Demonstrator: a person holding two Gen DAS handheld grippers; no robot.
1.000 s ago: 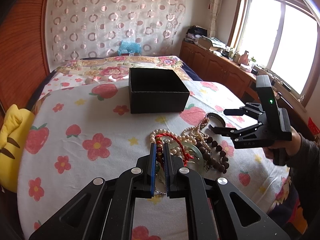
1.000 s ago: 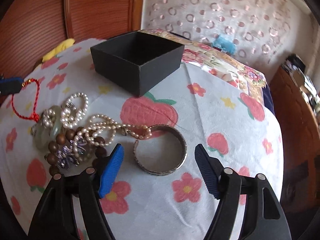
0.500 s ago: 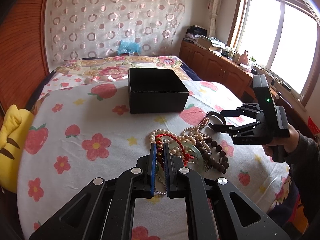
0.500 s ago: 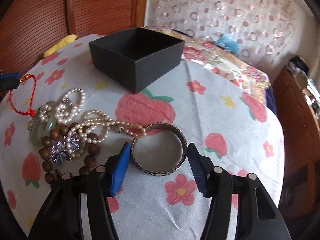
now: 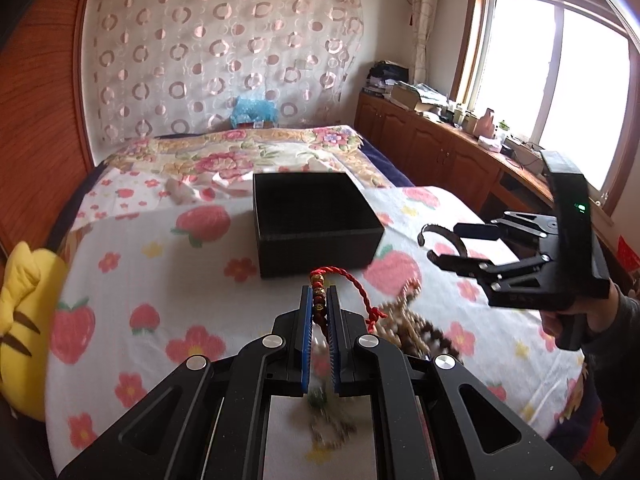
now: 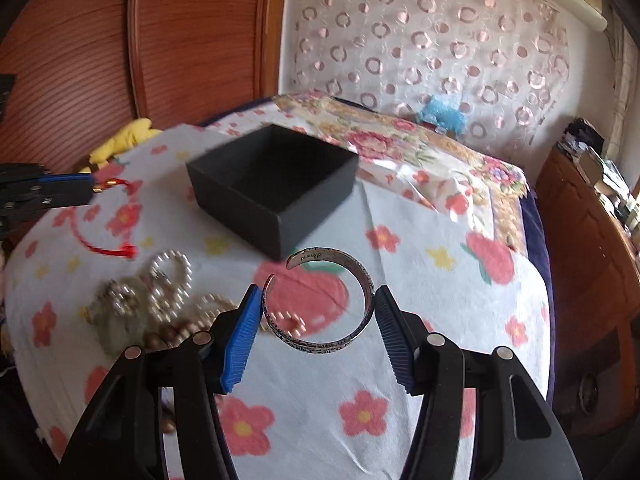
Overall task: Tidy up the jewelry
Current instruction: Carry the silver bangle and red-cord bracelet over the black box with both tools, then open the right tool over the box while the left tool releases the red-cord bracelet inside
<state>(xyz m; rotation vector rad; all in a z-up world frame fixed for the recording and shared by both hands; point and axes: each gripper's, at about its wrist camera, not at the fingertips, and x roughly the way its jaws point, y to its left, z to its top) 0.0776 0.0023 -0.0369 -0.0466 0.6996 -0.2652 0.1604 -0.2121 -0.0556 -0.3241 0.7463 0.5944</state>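
My left gripper (image 5: pixel 319 300) is shut on a strand of red-brown beads with a red cord (image 5: pixel 354 280) and holds it above the cloth; the rest hangs blurred beneath. My right gripper (image 6: pixel 316 294) is shut on an open silver bangle (image 6: pixel 320 346), with a pad on each side, and holds it in the air. The left wrist view shows that right gripper (image 5: pixel 442 240) at the right, beside the open black box (image 5: pixel 320 252). The box (image 6: pixel 236 208) stands empty just beyond the bangle. Pearls and brown beads (image 6: pixel 164 300) lie heaped on the cloth at the left.
A strawberry-and-flower cloth (image 5: pixel 160 288) covers the surface. A yellow plush (image 5: pixel 24 312) lies at its left edge, with a wooden headboard (image 6: pixel 180 40) behind. A person's hand (image 5: pixel 576 316) holds the right gripper. Wooden cabinets (image 5: pixel 440 152) run under the window.
My right gripper closed on the bangle and raised it off the cloth. My left gripper rose too, pulling the beaded red-cord strand up from the pile.
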